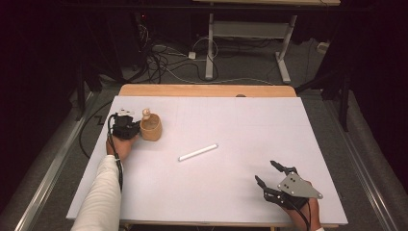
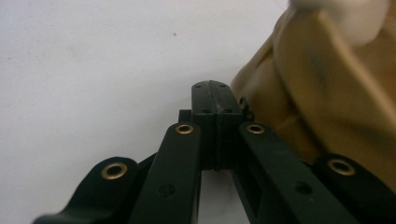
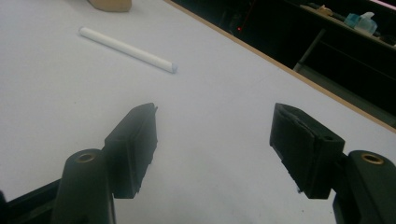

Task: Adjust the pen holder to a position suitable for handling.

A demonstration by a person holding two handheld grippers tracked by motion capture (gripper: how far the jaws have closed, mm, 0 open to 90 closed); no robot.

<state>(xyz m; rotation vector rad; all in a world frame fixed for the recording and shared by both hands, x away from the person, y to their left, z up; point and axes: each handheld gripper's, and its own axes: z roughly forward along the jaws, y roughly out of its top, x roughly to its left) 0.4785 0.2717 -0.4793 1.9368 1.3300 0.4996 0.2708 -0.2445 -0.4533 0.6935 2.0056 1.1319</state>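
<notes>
White table [image 1: 231, 192], rod [image 1: 197, 152] mid-surface, cup [image 1: 150, 128] near left edge

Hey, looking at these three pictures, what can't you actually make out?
- Inside of the wooden cup: in the high view it is too small and seen side-on, so its contents are unclear.
- The small knobbed thing behind the cup: too small to identify.
- In the left gripper view the cup is blurred and cut off by the frame edge.
- Whether the left gripper pinches anything: its closed fingers hide it.
- The white stick: material unclear.
</notes>
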